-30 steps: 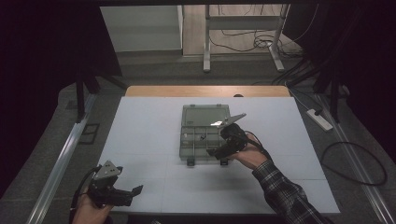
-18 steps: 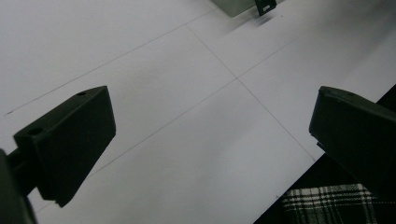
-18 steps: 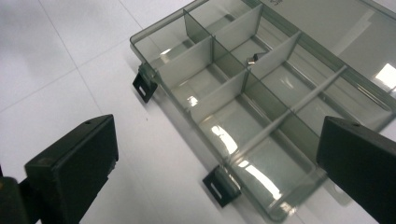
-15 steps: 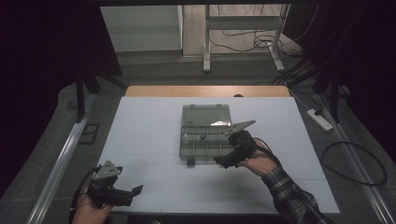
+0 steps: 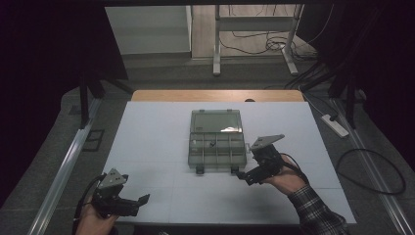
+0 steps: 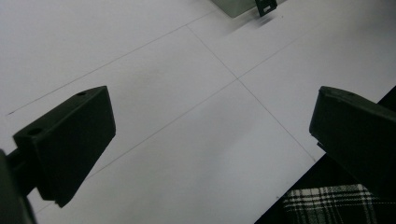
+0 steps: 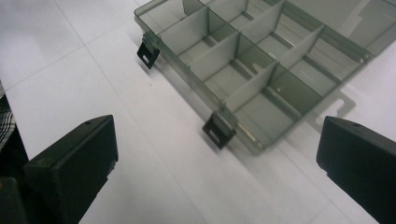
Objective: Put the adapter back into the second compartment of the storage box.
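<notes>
- The high view looks from above the near edge of the worktop (image 5: 161, 127), facing forward and down; it takes in the whole white surface, the floor on both sides and the far wall.
- The left gripper view rides low by the near left corner, close over the surface, looking along its own black jaws across the worktop toward the compartment box (image 6: 236, 5), whose near corner shows at the top edge.
- The right gripper view sits close to the box's near side, aimed down at its compartments and two black latches (image 7: 218, 130).
- All three views share the box (image 5: 216, 142) and the white surface before it.
</notes>
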Tool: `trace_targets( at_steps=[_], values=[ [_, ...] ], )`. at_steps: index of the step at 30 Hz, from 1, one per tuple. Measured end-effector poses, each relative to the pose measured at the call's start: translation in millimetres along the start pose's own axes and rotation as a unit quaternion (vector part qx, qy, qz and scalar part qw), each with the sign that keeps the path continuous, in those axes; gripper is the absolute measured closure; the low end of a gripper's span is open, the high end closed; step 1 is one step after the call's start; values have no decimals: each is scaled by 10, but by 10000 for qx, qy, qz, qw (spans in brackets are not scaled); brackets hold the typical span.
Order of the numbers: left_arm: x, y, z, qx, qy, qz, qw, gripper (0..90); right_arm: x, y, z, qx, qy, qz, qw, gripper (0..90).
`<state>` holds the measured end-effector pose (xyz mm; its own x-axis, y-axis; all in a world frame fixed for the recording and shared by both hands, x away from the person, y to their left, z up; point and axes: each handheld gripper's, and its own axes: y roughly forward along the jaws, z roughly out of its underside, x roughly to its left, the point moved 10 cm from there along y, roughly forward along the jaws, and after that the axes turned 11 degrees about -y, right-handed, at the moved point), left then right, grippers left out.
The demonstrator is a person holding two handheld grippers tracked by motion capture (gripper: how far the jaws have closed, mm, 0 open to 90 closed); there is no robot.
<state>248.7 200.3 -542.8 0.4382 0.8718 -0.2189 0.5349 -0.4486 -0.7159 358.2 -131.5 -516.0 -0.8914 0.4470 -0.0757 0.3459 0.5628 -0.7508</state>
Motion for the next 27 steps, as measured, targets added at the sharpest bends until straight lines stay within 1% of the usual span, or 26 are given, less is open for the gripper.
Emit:
trace_targets(
  at_steps=[5,8,15,16,18,23,27],
  values=[
    [0,-3,-1,-11,-3,-5,10000,2,-3,-87,72,-35,47,74,10000,0],
    [0,-3,-1,-17,1,-7,10000,2,-1,-183,164,-57,64,136,9999,0],
    [-1,-3,-1,-15,14,-13,10000,2,6,-313,310,-44,117,211,9997,0],
    [-3,-3,-1,-14,15,-9,10000,2,1,-364,364,-52,172,269,9995,0],
    [-3,-4,-1,-14,17,-12,10000,2,0,-380,381,-62,194,279,9994,0],
    [-3,-5,-2,-22,16,-20,10000,2,-12,-498,532,-97,359,391,9985,0],
    [-3,-6,-3,-28,19,-27,10000,2,-14,-542,601,-83,427,434,9981,0]
  ],
)
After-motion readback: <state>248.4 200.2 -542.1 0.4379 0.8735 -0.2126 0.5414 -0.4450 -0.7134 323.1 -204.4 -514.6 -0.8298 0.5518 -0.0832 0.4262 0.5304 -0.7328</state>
